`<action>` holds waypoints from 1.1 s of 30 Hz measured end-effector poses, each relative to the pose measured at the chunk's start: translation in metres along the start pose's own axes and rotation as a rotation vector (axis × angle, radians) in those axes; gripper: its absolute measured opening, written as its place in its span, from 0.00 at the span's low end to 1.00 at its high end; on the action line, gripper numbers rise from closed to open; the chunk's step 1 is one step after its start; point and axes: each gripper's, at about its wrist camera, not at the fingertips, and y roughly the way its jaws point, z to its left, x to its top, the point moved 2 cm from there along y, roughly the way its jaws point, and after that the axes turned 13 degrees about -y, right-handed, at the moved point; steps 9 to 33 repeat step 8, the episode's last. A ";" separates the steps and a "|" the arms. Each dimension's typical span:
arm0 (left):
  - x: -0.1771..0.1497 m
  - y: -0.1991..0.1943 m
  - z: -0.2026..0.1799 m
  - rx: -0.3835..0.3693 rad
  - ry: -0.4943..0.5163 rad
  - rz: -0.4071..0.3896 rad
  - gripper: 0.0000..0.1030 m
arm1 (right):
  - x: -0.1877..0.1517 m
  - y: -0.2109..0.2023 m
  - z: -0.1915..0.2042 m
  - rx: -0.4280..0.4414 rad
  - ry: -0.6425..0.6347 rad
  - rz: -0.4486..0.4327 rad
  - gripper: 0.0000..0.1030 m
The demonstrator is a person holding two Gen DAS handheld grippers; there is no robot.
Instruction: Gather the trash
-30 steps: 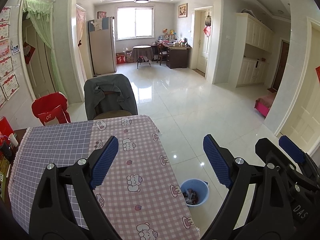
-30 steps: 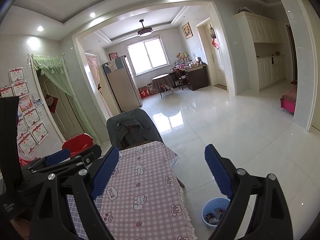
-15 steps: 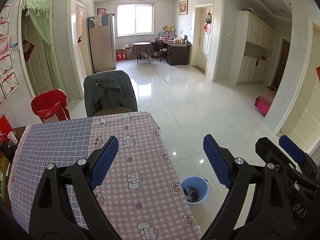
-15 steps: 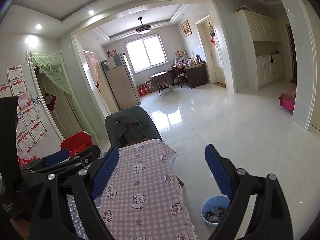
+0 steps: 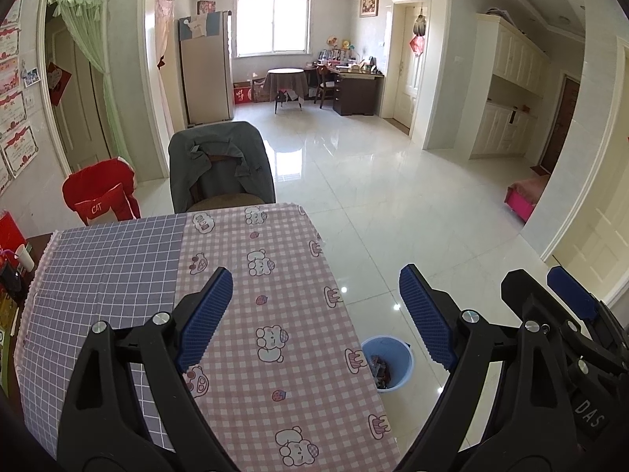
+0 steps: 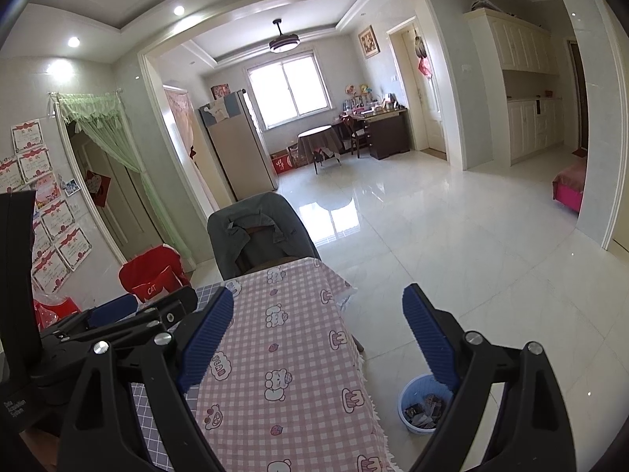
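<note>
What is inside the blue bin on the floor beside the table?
The blue bin already holds a small heap of crumpled wrappers and scraps, dark and pale pieces mixed. What each piece is cannot be told, and the near wall hides the bottom in the left wrist view.

A: Bin? 
B: Light blue plastic bin (image 5: 387, 362) on the pale tiled floor, upright, round, mouth open. Left wrist view puts it at about 5 o'clock, just beside the hanging edge of the pink checked tablecloth (image 5: 275, 314).

A: Contents? 
B: Trash (image 6: 424, 413) already inside: small crumpled wrappers and scraps, dark and whitish, lying low in the bottom. Pieces too small to tell apart.

A: From the right wrist? 
B: Same bin at 5 o'clock, partly behind a finger, rim intact.
</note>
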 end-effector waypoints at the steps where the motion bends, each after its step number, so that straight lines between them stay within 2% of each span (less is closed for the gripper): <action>1: 0.000 0.001 0.001 0.001 -0.002 0.003 0.83 | 0.000 0.001 0.001 0.000 -0.001 0.003 0.84; 8: -0.006 0.019 0.015 0.027 -0.023 0.056 0.86 | -0.005 0.017 0.006 0.010 -0.008 0.059 0.84; 33: -0.006 0.019 0.015 0.027 -0.023 0.056 0.86 | -0.005 0.017 0.006 0.010 -0.008 0.059 0.84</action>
